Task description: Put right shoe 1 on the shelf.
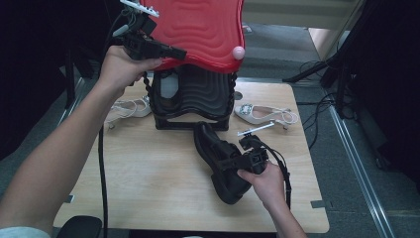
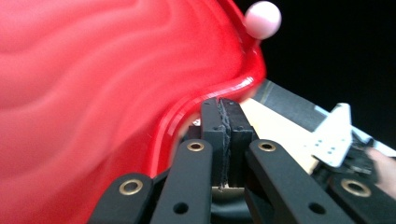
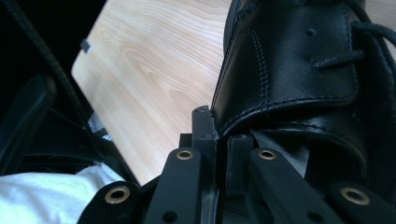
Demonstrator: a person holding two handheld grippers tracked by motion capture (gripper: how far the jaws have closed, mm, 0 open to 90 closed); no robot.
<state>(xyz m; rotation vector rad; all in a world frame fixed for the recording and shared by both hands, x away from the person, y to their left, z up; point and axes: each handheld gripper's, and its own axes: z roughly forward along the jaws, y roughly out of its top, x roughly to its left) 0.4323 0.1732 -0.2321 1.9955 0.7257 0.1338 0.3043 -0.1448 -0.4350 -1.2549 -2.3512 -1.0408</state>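
Black shoe (image 1: 218, 158) outside open red-lidded case (image 1: 198, 74)

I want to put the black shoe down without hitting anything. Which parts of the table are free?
Free: the wide left front of the table, between the left forearm and the black shoe, and the near right corner. Crowded: the back edge, where white shoes flank the black container under the lifted red lid.
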